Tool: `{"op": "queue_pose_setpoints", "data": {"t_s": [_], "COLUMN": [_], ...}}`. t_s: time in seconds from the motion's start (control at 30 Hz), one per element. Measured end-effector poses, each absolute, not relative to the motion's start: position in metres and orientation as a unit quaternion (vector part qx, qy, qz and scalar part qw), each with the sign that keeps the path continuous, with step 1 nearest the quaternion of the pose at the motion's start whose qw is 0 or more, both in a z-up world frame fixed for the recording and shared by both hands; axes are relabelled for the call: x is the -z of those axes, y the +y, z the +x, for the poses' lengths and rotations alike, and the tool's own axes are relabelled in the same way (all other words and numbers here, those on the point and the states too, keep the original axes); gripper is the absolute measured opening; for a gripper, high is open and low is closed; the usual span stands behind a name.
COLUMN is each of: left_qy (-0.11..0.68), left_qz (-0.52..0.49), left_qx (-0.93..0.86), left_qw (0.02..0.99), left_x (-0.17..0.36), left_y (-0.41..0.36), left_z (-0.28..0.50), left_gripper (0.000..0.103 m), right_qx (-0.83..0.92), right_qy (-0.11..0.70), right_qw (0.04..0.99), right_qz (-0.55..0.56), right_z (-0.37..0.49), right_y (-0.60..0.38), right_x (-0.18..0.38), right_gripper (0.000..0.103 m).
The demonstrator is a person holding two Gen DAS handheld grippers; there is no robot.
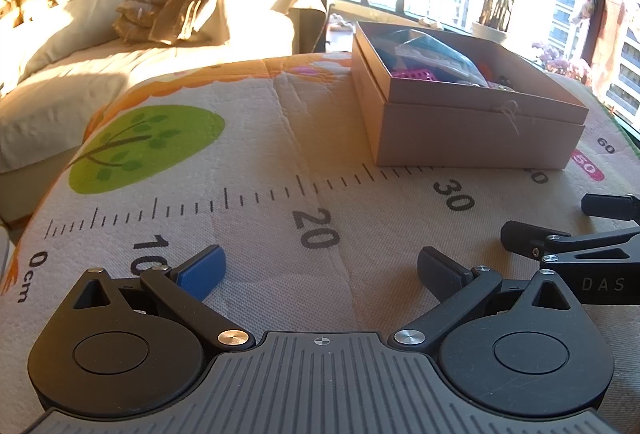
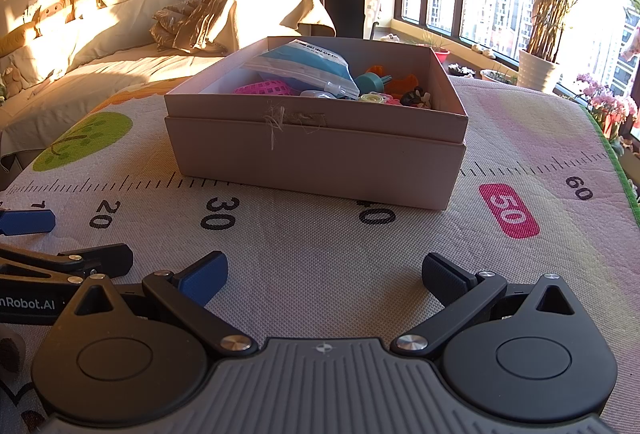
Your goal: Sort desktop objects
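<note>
A tan cardboard box (image 2: 320, 158) stands on the printed ruler mat (image 2: 320, 234), its front near the 30 to 40 marks. It holds a blue-white plastic bag (image 2: 308, 64), a pink mesh item (image 2: 264, 88), a teal piece (image 2: 370, 81), orange pieces and small toys. The box also shows in the left wrist view (image 1: 472, 130) at the right. My left gripper (image 1: 320, 270) is open and empty, low over the mat near the 20 mark. My right gripper (image 2: 324, 274) is open and empty in front of the box. Each gripper shows at the edge of the other's view.
A sofa with a crumpled blanket (image 2: 224, 14) and soft toys lies beyond the mat on the left. Windows with potted plants (image 2: 540, 34) stand at the right. A green tree print (image 1: 144, 146) marks the mat's left part.
</note>
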State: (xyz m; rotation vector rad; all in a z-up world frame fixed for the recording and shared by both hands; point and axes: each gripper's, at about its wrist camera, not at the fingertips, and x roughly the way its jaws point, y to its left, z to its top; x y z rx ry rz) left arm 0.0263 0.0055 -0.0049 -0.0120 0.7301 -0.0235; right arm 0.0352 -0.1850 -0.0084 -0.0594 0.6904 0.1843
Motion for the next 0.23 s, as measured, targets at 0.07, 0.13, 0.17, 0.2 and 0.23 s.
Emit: {"op": "queue_pose_setpoints", "data": {"t_s": [0.07, 0.13, 0.17, 0.2, 0.23], "left_qy": [0.357, 0.357, 0.357, 0.357, 0.357], "left_qz": [-0.006, -0.006, -0.005, -0.006, -0.005], "left_qx": [0.012, 0.012, 0.013, 0.014, 0.013], "left_qw": [0.934, 0.934, 0.934, 0.934, 0.934], "left_x": [0.0051, 0.005, 0.0051, 0.0053, 0.0055], "left_y": [0.0058, 0.006, 0.0062, 0.0067, 0.0069], "left_z": [0.0263, 0.0262, 0.0261, 0.026, 0.0259], "left_gripper": [0.103, 0.103, 0.103, 0.103, 0.103], "right_qx": [-0.09, -0.09, -0.09, -0.09, -0.09], "right_qy": [0.338, 0.338, 0.338, 0.338, 0.338], "right_qw": [0.936, 0.936, 0.936, 0.936, 0.936], "right_qz": [-0.029, -0.029, -0.029, -0.029, -0.029], "right_z": [0.0351, 0.0349, 0.035, 0.0346, 0.0348], "right_y": [-0.185, -0.1852, -0.1851, -0.1855, -0.1853], "right_x": [0.0084, 0.0083, 0.0084, 0.0081, 0.0082], "right_gripper": [0.103, 0.103, 0.103, 0.103, 0.103]}}
